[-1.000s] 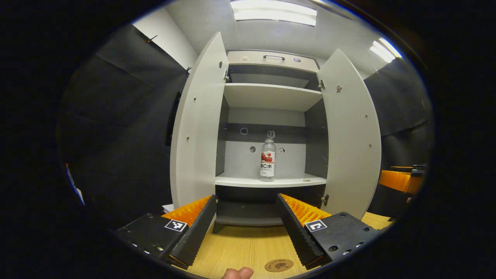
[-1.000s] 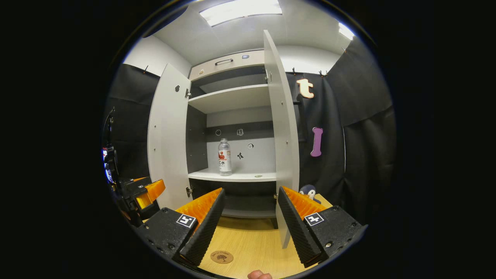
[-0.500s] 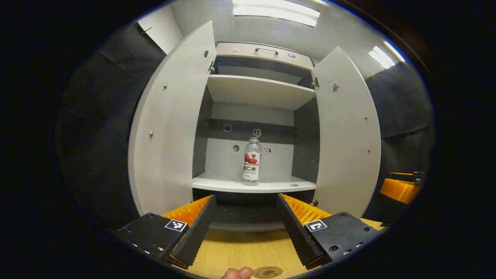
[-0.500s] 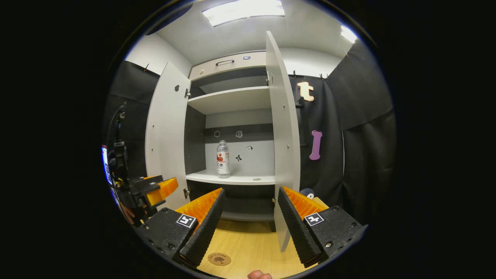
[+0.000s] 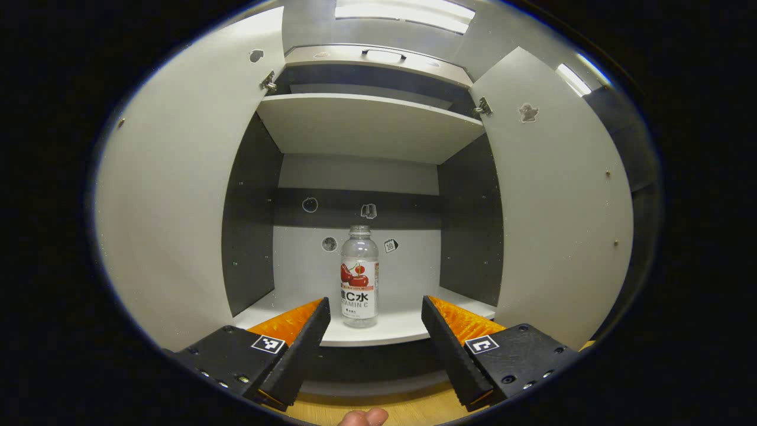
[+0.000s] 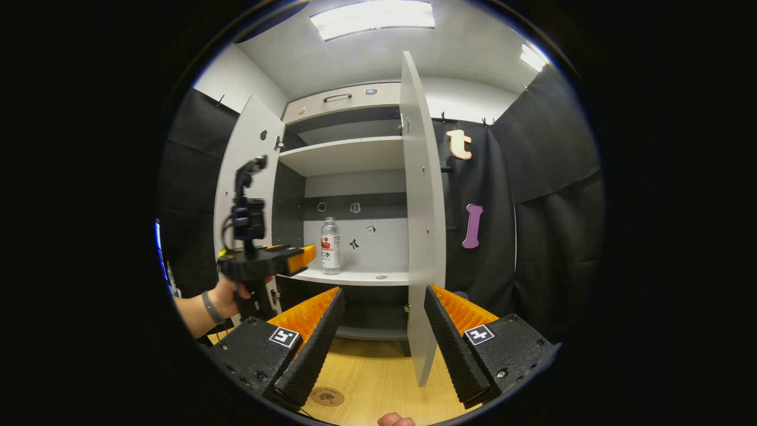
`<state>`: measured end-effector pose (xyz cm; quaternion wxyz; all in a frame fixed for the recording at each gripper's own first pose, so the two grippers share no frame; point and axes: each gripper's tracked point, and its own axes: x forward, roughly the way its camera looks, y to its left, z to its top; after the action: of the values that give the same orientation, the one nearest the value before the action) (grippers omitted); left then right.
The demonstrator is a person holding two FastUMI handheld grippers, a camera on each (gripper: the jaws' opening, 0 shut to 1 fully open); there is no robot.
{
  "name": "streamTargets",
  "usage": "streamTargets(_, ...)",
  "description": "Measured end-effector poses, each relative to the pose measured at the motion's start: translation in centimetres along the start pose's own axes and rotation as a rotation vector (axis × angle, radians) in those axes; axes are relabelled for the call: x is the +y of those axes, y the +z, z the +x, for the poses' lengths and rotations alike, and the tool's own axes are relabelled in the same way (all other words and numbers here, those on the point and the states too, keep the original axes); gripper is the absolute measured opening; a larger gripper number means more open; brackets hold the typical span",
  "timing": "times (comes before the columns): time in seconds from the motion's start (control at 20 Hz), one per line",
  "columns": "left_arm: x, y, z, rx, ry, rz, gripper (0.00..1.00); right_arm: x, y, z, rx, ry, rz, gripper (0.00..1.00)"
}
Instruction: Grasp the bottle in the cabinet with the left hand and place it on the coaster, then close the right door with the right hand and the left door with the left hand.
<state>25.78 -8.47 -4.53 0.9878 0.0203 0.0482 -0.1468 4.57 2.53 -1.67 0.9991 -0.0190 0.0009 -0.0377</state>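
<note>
One bottle (image 5: 359, 283) upright on shelf (image 5: 390, 328); two doors ajar; both grippers agape.

wooden table (image 6: 378, 378), ceiling lights (image 6: 372, 13)

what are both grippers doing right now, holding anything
left gripper: open, empty, fingers short of the bottle.
right gripper: open, empty, over the table.

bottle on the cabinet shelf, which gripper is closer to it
Left. The left gripper is open at the shelf's front edge, lined up on the bottle. The right gripper hangs farther out over the table, open.
</note>
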Motion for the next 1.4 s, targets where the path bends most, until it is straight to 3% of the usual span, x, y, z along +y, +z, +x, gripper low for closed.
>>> streamTargets(0.1, -0.1, -0.5, 3.1, 0.020, -0.015, -0.008, 0.94, -0.6, 0.2, 0.0, 0.002, -0.023, -0.007, 0.84)
streamTargets(0.6, 2.3, -1.1, 13.8, 0.050, 0.062, -0.003, 0.94, -3.4, 0.3, 0.1, 0.005, -0.128, -0.003, 0.84)
streamTargets(0.75, 3.0, -1.2, 15.3, 0.048, 0.085, 0.010, 0.91, -4.0, 0.2, 0.2, 0.006, -0.148, 0.003, 0.84)
streamTargets(1.15, 3.2, -1.3, 16.4, 0.059, 0.073, 0.038, 0.94, -4.3, -0.1, 0.7, 0.013, -0.146, 0.022, 0.84)
streamTargets(1.25, 3.3, -0.8, 16.2, 0.054, 0.078, 0.046, 0.89, -4.1, 0.0, 0.8, 0.009, -0.135, 0.025, 0.84)
streamTargets(1.3, 3.3, -0.9, 16.2, 0.062, 0.075, 0.047, 0.79, -4.0, -0.1, 0.9, 0.009, -0.129, 0.025, 0.84)
streamTargets(1.4, 3.3, -0.7, 16.0, 0.063, 0.081, 0.042, 0.77, -3.9, -0.1, 1.0, 0.008, -0.118, 0.028, 0.84)
